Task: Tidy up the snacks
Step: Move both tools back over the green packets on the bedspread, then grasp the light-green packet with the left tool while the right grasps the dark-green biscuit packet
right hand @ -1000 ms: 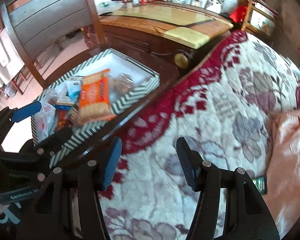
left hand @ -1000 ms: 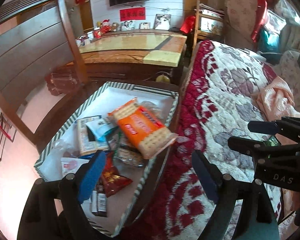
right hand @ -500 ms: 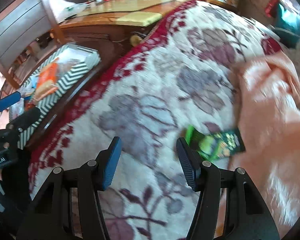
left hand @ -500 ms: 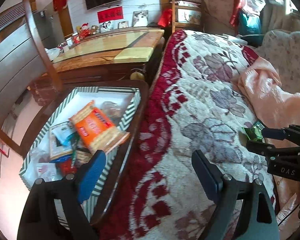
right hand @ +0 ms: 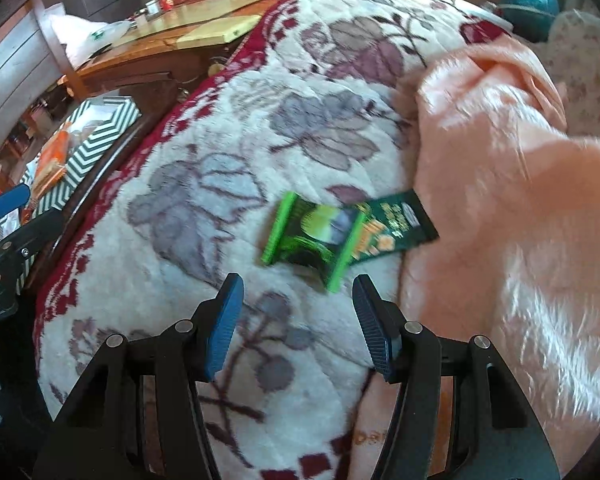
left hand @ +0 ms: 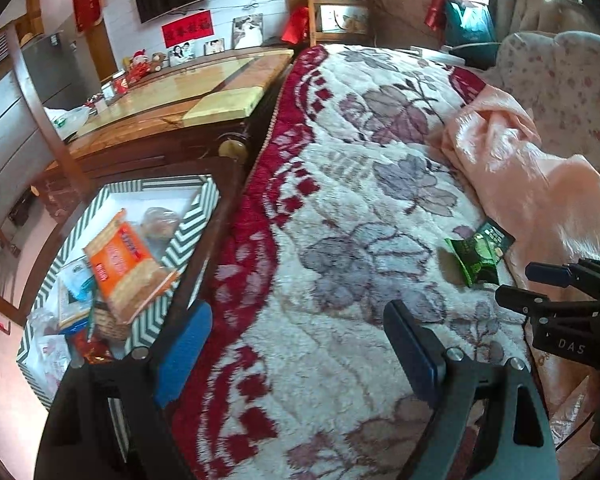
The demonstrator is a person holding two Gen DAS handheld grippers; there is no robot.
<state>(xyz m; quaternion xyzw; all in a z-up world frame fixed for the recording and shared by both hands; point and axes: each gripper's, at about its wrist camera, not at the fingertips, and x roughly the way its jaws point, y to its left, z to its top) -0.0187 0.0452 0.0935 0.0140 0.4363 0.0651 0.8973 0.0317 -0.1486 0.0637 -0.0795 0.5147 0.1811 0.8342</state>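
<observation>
Green snack packets lie on blanket before the open right hand-held gripper.

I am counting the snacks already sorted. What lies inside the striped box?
In the striped box, an orange cracker pack lies on top of smaller packets, one red. What lies beneath the pile is covered, and the left gripper hides the box's near corner.

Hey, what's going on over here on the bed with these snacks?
A person is tidying snacks with two handheld tools. The right tool hangs open just short of two green snack packets lying on the floral blanket beside a pink cloth. The left tool is open and empty. A striped box beside the bed already holds other snacks, including an orange cracker pack.
</observation>
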